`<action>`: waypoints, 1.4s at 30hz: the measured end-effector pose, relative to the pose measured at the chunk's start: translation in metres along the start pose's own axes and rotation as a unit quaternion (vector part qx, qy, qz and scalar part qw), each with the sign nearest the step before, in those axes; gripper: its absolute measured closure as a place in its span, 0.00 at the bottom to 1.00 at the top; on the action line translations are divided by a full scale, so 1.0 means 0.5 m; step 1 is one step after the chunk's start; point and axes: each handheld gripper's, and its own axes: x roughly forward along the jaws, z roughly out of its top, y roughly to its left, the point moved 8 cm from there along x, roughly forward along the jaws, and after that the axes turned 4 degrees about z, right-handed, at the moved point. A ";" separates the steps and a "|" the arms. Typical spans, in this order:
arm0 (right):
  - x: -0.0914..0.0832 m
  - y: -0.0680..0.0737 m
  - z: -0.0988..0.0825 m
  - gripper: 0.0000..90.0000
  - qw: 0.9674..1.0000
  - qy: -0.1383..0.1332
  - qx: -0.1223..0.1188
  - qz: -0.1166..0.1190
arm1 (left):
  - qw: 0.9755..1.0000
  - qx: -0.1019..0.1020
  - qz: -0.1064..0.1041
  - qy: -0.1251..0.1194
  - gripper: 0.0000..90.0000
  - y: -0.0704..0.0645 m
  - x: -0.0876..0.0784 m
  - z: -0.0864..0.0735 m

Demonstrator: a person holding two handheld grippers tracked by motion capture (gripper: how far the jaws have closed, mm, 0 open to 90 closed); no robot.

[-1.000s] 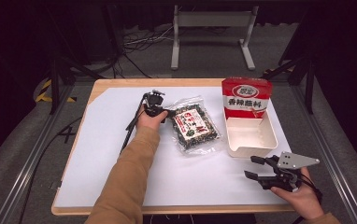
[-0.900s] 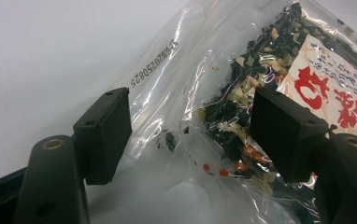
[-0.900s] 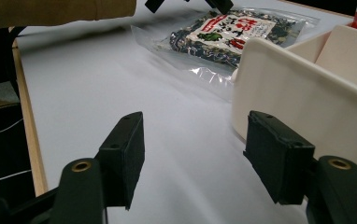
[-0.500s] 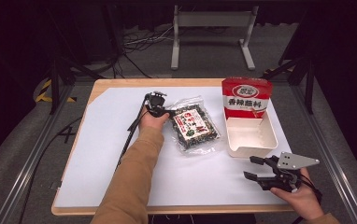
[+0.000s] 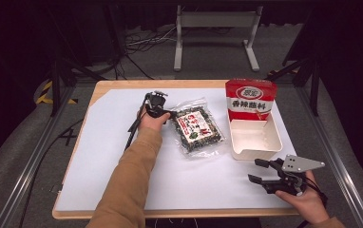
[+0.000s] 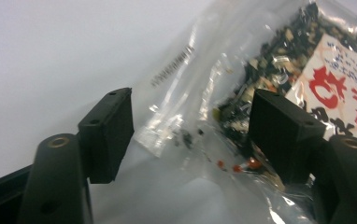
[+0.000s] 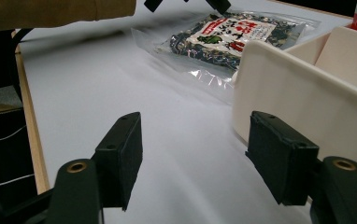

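The clear packet of dried food point(image 5: 197, 130), dark bits behind a white label with red characters, lies flat on the white sheet point(image 5: 108, 156), just to the left of the cream tray point(image 5: 255, 138) whose far end holds the red carton point(image 5: 250, 99). The left gripper point(image 5: 170, 114) sits at the packet's upper left corner, the corner farthest from the tray. Compared with a moment back the packet lies in the same spot, and so does the hand; what changed is the jaws, which have just been closing and then opening again, so they now stand wide with the clear corner lying between them and neither pad pressing on it. I take that as a failed or tested pinch: the packet is not yet picked up, and another bite at that slippery film looks needed. From above, the left gripper is mostly covered by the hand; the left gripper view point(image 6: 190, 135) settles it, showing the wrinkled sealed edge and a few loose crumbs in the gap. The right gripper point(image 5: 259, 172) rests on the near side of the tray, apart from it, jaws wide and holding nothing; the right gripper view point(image 7: 195, 154) shows the tray's wall point(image 7: 303, 98) close by its right jaw, with the packet point(image 7: 223, 37) beyond.
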 end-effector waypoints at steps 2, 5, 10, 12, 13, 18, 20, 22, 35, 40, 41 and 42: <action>0.000 0.001 0.000 0.40 1.000 0.000 -0.001 0.000 | 1.000 -0.003 0.007 0.001 0.30 0.012 0.001 0.004; -0.001 0.005 0.001 0.40 1.000 -0.001 -0.002 -0.001 | 1.000 -0.003 0.014 0.014 0.21 0.026 0.014 0.001; -0.005 0.001 -0.004 0.39 1.000 -0.001 -0.001 -0.004 | 1.000 -0.022 -0.008 0.021 0.14 0.029 0.033 -0.003; -0.004 0.001 -0.006 0.39 1.000 0.000 0.001 -0.003 | 1.000 -0.018 -0.007 0.021 0.14 0.029 0.034 -0.003; -0.004 0.001 -0.006 0.39 1.000 0.000 0.001 -0.003 | 1.000 -0.015 -0.007 0.019 0.14 0.027 0.034 -0.003; 0.001 0.005 -0.009 0.39 1.000 0.003 -0.001 0.002 | 0.999 0.016 -0.031 0.021 0.29 -0.003 0.029 -0.007; 0.002 0.007 -0.008 0.39 1.000 0.003 -0.002 0.003 | 0.999 0.015 -0.032 0.021 0.38 -0.009 0.029 -0.008; 0.003 0.009 -0.008 0.39 1.000 0.005 -0.003 0.005 | 0.999 0.014 -0.034 0.020 0.42 -0.009 0.028 -0.010; 0.005 0.010 -0.005 0.39 1.000 0.002 -0.005 0.008 | 0.998 -0.011 -0.060 0.018 0.74 -0.026 0.021 -0.015; 0.007 0.009 -0.005 0.39 1.000 0.003 -0.005 0.008 | 0.998 -0.009 -0.054 0.019 0.79 -0.027 0.020 -0.014; 0.007 0.009 -0.005 0.39 1.000 0.003 -0.005 0.008 | 0.998 -0.008 -0.054 0.020 0.79 -0.026 0.019 -0.015; 0.006 0.008 -0.006 0.39 1.000 0.003 -0.006 0.007 | 0.998 -0.005 -0.052 0.019 0.80 -0.026 0.019 -0.015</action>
